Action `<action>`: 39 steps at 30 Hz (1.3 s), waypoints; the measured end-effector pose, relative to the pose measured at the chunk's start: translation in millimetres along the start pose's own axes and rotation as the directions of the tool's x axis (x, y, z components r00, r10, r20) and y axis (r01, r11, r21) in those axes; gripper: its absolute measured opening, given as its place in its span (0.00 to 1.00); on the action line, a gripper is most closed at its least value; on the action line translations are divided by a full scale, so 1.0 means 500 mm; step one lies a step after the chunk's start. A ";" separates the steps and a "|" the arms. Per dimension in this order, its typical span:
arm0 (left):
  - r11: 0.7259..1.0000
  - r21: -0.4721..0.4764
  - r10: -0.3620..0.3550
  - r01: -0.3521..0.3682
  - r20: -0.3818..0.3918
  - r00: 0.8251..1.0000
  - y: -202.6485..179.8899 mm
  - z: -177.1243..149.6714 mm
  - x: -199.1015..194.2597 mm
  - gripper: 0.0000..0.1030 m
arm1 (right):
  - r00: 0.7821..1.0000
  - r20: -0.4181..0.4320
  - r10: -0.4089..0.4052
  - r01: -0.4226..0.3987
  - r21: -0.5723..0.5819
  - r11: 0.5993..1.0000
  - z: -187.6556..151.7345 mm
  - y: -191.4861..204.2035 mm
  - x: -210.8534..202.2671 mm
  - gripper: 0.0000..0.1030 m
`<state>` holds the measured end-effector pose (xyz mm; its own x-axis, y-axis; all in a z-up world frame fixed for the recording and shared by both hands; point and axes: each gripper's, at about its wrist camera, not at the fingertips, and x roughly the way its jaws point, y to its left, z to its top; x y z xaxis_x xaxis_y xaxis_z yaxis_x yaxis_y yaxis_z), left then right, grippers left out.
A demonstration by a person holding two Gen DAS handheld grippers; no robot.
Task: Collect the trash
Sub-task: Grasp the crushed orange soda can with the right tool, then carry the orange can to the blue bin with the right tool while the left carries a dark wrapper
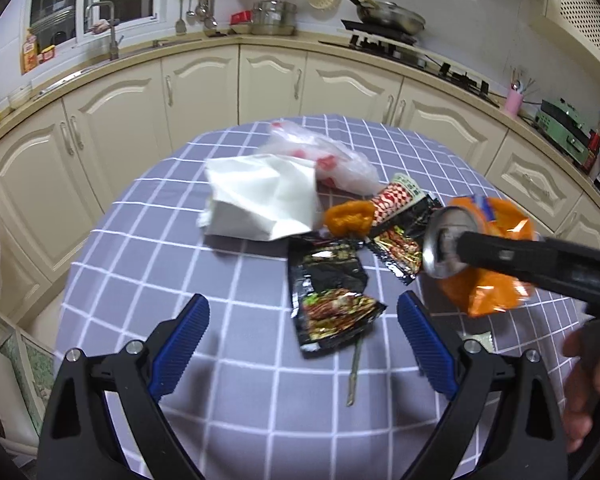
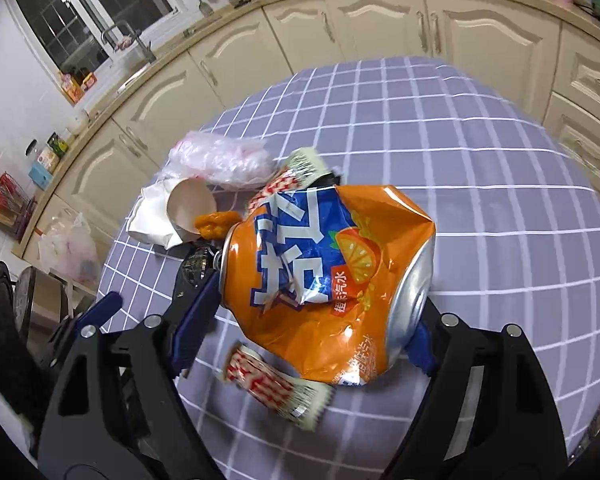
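Right gripper [image 2: 320, 320] clamps crushed orange can [image 2: 324, 276] above table [image 2: 480, 200]. Left gripper [image 1: 304, 316] spread wide, empty, over black wrapper [image 1: 332, 312].

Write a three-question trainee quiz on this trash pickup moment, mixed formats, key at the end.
1. True or false: the right gripper has closed its fingers on the crushed orange soda can.
2. Multiple choice: the left gripper is (A) shut on a black snack wrapper, (B) open above the checked tablecloth, (C) gripping the white paper.
3. Fill in: just beyond the left gripper lies a black snack wrapper; farther back, toward the cabinets, sits a crumpled sheet of ____ paper.

Key: 1 true; 2 B; 3 white.
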<state>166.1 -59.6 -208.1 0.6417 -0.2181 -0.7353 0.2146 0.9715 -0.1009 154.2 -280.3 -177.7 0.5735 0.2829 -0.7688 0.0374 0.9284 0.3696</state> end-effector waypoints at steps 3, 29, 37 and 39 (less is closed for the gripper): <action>1.000 0.016 0.012 -0.011 -0.014 1.000 -0.011 0.011 0.029 0.90 | 1.000 0.018 0.002 -0.002 0.012 1.000 -0.004 -0.023 -0.026 0.77; 0.989 -0.073 -0.130 0.129 -0.014 0.991 0.012 -0.041 -0.040 0.28 | 0.994 0.096 0.051 -0.057 0.067 0.996 -0.050 -0.083 -0.130 0.77; 0.982 -0.002 -0.186 0.188 0.105 0.977 -0.058 -0.007 -0.141 0.28 | 0.981 0.189 0.040 -0.056 0.083 0.995 -0.064 -0.119 -0.216 0.77; 0.976 0.027 -0.216 0.215 0.123 0.969 -0.092 0.002 -0.159 0.28 | 0.976 0.214 0.031 -0.053 0.096 0.994 -0.067 -0.134 -0.242 0.77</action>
<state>106.2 -87.3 -144.4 0.6655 -0.4328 -0.6081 0.3671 0.8991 -0.2382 55.0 -368.8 -127.0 0.7364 0.2534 -0.6273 0.0857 0.8848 0.4580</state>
